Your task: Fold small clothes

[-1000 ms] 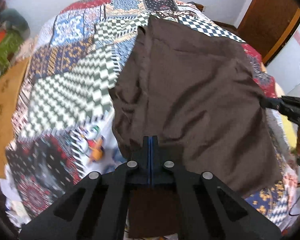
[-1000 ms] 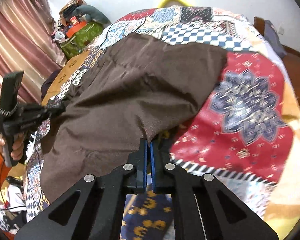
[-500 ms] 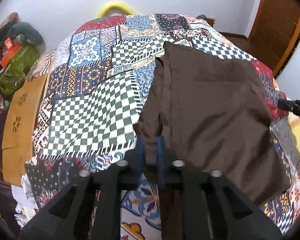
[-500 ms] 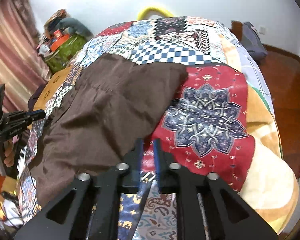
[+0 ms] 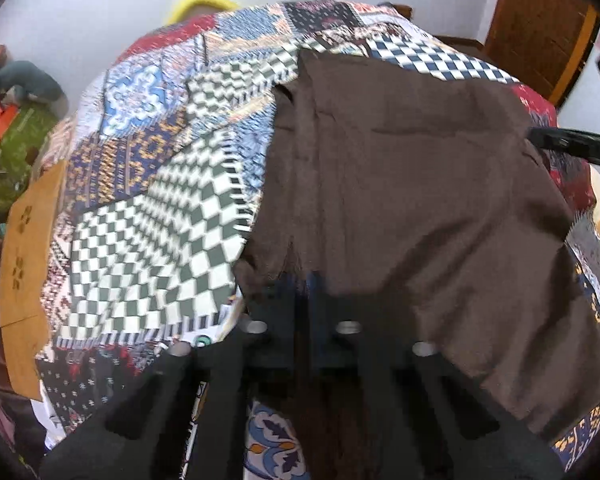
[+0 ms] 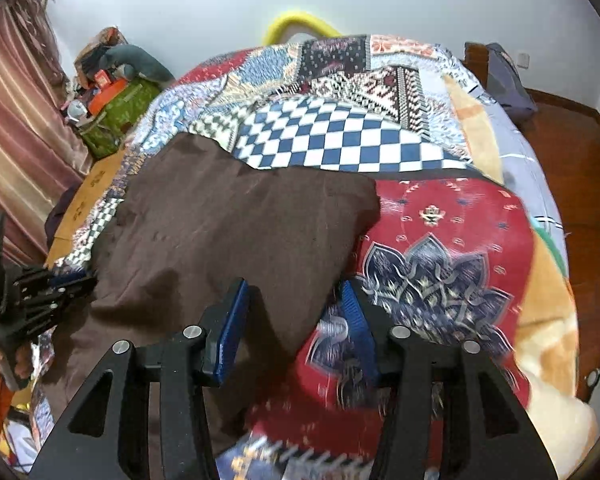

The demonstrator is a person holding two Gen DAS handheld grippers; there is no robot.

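Note:
A dark brown garment lies spread on the patchwork quilt; in the right wrist view the brown garment fills the near left. My left gripper is blurred, and its jaws are together on the garment's near left edge, with brown cloth hanging below them. The right wrist view shows the left gripper at that same edge. My right gripper is opening, blue pads apart, and the garment's near right corner lies between them unpinched. From the left wrist view, the right gripper reaches in at the right.
The quilt covers a bed. A yellow hoop stands at its far end. A wooden board and a green bag with clutter are on the left, by a striped curtain. A dark bag and wooden floor lie to the right.
Both grippers let go of the garment's near edge. The left then closed again on it further along. The right now straddles the right corner with jaws wider. The cloth lies flatter.

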